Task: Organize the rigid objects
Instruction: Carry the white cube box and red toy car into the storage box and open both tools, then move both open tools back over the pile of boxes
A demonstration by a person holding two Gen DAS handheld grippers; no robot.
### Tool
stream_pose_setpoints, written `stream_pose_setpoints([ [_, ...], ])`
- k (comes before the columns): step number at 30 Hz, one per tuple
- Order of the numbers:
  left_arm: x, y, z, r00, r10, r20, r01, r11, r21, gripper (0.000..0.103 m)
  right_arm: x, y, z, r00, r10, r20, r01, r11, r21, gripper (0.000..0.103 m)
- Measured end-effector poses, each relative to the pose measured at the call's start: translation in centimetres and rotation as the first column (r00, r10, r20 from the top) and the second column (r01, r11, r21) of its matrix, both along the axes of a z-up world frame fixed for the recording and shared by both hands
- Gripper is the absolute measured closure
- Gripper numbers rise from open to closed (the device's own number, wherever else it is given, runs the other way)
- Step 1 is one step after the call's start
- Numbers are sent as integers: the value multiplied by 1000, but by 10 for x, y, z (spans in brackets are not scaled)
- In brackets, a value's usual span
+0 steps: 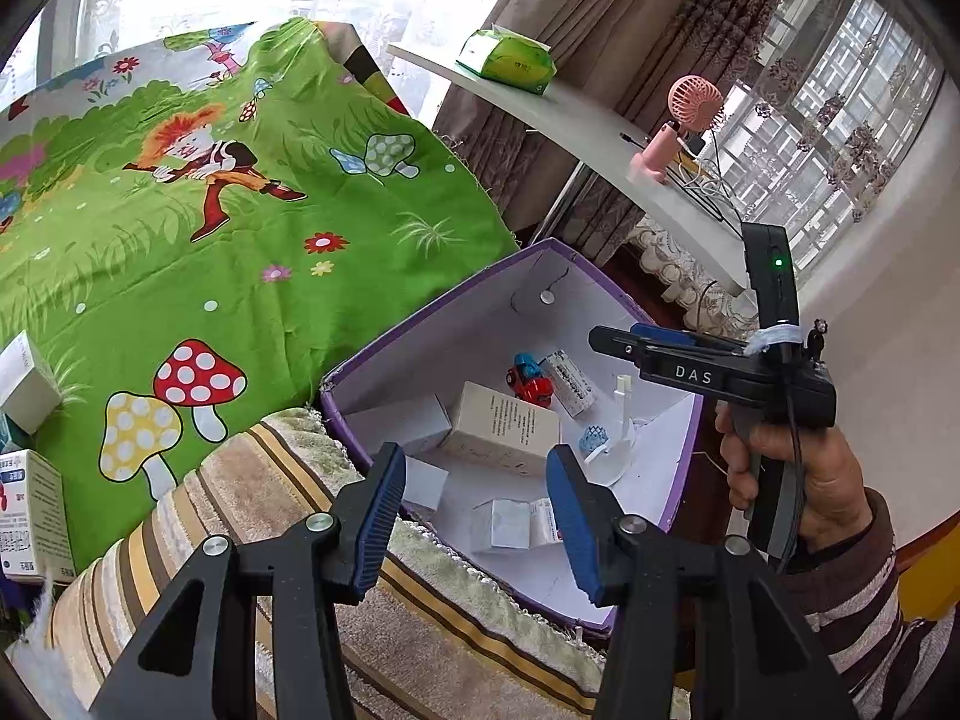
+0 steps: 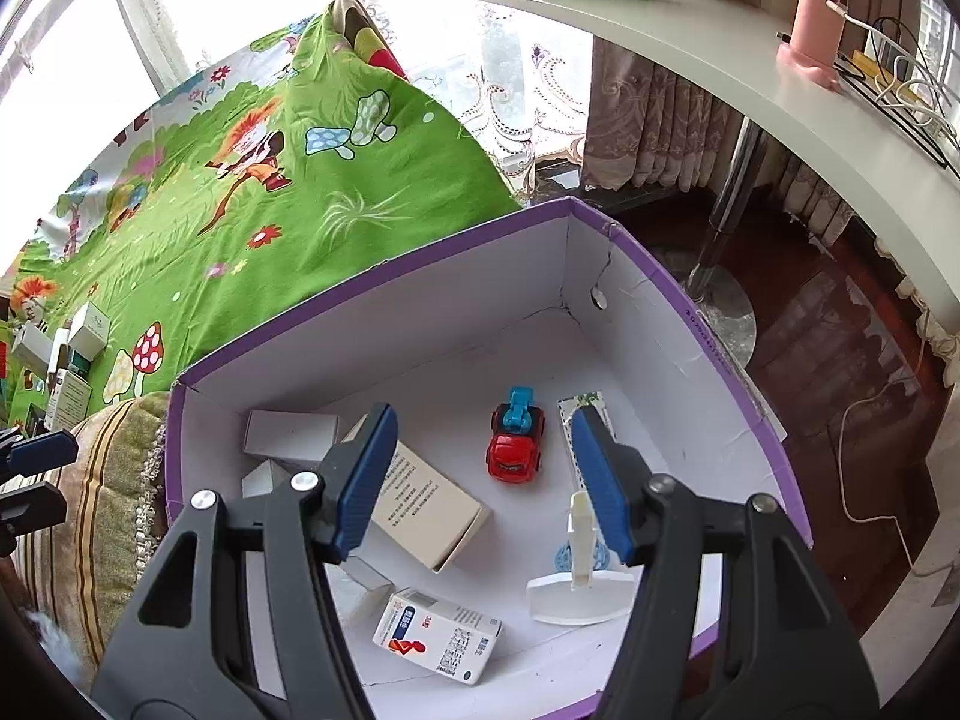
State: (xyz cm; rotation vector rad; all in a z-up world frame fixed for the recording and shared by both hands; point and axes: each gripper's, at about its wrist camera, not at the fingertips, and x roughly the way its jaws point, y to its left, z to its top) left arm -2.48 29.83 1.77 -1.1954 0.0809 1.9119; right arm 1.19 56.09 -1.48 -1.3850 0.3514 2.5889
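Both claws hang apart and empty over the purple box (image 2: 630, 276): right claw (image 2: 486, 480) wide, left claw (image 1: 474, 516) narrower. A red toy car (image 2: 515, 450) sits inside, toward twelve o'clock of the cartons (image 2: 432, 504).

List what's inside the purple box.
Inside the purple box: a red toy car, a beige carton, a medicine box, a white stand, and several small white boxes partly hidden behind the tongs.
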Motion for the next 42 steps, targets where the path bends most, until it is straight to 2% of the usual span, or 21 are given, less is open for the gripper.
stream_pose_setpoints([
  [10, -6, -28, 7, 996, 84, 17, -84, 995, 54, 53, 0, -27, 12, 998, 57, -30, -58, 998, -24, 39],
  [19, -14, -65, 13, 984, 174, 34, -176, 979, 105, 53, -8, -63, 21, 992, 128, -24, -128, 992, 0, 39],
  [24, -17, -94, 16, 971, 233, 46, -237, 963, 130, 53, -12, -87, 24, 982, 184, -36, -185, 982, -40, 39],
  [29, -23, -132, 18, 949, 311, 52, -315, 939, 139, 52, -18, -111, 29, 974, 225, -39, -227, 973, -39, 38],
  [35, -29, -188, 17, 909, 413, 46, -416, 900, 131, 45, -24, -138, 31, 961, 271, -50, -274, 960, -59, 37],
  [42, -34, -251, 8, 859, 511, 28, -511, 857, 58, 33, -33, -179, 34, 934, 354, -43, -355, 934, -30, 37],
])
